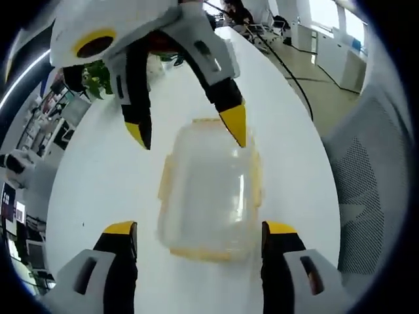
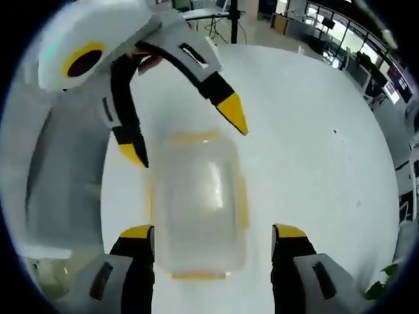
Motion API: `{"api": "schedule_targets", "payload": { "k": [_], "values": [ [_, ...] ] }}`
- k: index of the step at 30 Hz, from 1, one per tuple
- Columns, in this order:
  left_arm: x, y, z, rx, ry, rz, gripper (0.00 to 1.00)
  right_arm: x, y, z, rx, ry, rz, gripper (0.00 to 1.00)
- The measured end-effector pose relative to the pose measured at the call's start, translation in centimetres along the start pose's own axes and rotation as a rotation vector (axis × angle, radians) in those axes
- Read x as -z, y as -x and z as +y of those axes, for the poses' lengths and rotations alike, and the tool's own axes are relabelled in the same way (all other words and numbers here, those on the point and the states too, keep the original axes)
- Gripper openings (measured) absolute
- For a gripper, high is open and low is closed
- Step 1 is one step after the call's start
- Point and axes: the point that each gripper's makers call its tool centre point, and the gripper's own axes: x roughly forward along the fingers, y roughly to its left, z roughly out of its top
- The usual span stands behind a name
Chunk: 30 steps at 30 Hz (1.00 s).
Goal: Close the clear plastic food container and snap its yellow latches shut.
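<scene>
the clear food box (image 1: 211, 193) with yellow latches (image 1: 254, 176) sits on the white table (image 1: 105, 176). left gripper (image 1: 200, 230) is spread wide at 6 o'clock. right gripper (image 2: 213, 232) is spread wide too, facing it from 12 o'clock.

We hold our left gripper (image 1: 200, 230) with its jaws spread wide, yellow tips level and well apart. Opposite it, our right gripper (image 1: 190, 134) points back toward those tips, its own jaws equally spread, tips angled downward. Neither pair of fingertips (image 2: 137, 232) presses on anything between them.
</scene>
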Motion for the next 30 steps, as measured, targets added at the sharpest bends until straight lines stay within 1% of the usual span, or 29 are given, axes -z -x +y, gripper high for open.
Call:
{"api": "schedule_targets", "payload": {
  "k": [4,7,10,14,16,18,22,24,27,30],
  "values": [
    [0.4,-0.5,0.3,0.014,0.007,0.007,0.85,0.3,-0.2,0.3,0.021,0.007,0.001,0.78],
    [1.0,-1.1,0.3,0.029,0.01,0.035,0.91,0.6,-0.6,0.8,0.028,0.022,0.011,0.81],
    [1.5,-1.6,0.2,0.046,0.018,0.057,0.95,1.0,-0.9,1.2,0.036,0.026,0.012,0.83],
    [1.3,-2.1,-0.2,0.057,0.018,0.061,0.97,1.6,-1.3,1.5,0.055,0.034,0.021,0.85],
    [1.4,-2.5,-0.4,0.068,0.003,0.076,0.97,1.8,-1.5,1.5,0.063,0.038,0.025,0.86],
    [1.6,-2.9,-0.4,0.072,-0.033,0.095,0.97,2.1,-1.8,1.6,0.063,0.038,0.031,0.87],
    [1.5,-3.6,-0.6,0.085,-0.033,0.099,0.97,2.5,-2.5,1.7,0.076,0.046,0.034,0.9],
    [1.6,-3.9,-1.0,0.095,-0.052,0.107,0.97,2.7,-2.7,1.7,0.076,0.046,0.039,0.9],
    [1.6,-4.4,-1.4,0.11,-0.06,0.11,0.97,3.0,-2.9,1.6,0.079,0.04,0.044,0.89],
    [1.8,-4.8,-1.7,0.123,-0.061,0.122,0.94,3.4,-3.2,1.7,0.081,0.052,0.06,0.87]
  ]
}}
